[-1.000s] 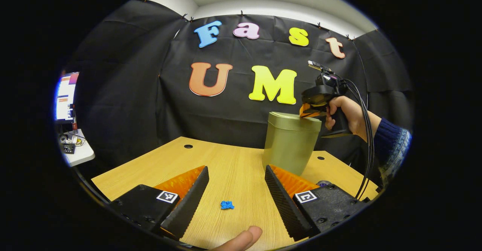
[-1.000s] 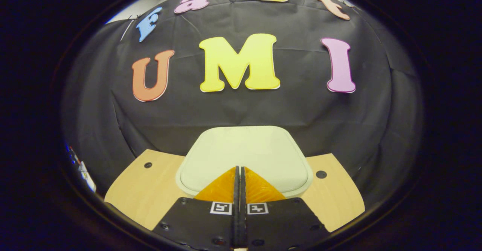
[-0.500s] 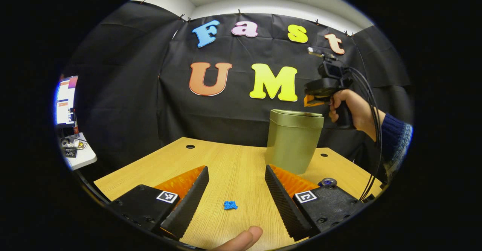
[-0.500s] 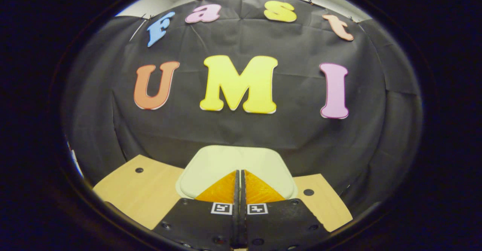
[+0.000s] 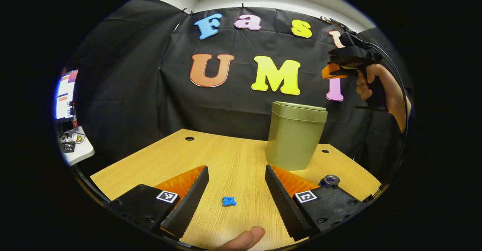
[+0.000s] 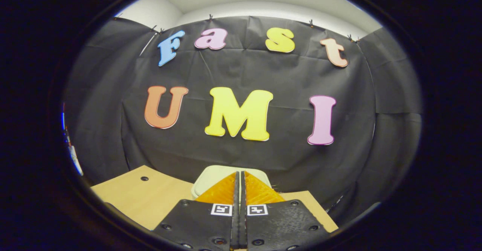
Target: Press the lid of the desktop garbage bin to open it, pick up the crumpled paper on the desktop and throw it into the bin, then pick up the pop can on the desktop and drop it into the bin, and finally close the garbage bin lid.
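Observation:
The pale green garbage bin (image 5: 295, 138) stands at the back right of the wooden desk (image 5: 226, 157) with its lid (image 5: 300, 110) down. A small blue crumpled paper (image 5: 228, 201) lies on the desk between the fingers of my open left gripper (image 5: 236, 183), which hovers low over the near edge. The top of a pop can (image 5: 330, 180) peeks out behind the left gripper's right finger. My right gripper (image 5: 327, 71), held by a hand (image 5: 376, 87), is raised well above and to the right of the bin. In the right gripper view, my right gripper (image 6: 239, 175) is shut and empty, with the lid (image 6: 211, 175) below it.
A side table with small items (image 5: 73, 145) and a lit screen (image 5: 64, 95) sit off to the far left. Cable holes (image 5: 189, 138) mark the desk's back corners. A fingertip (image 5: 243, 239) shows at the bottom edge.
My right gripper has lifted off the bin lid and risen up and to the right, staying shut. The lid still looks down. My left gripper has barely moved.

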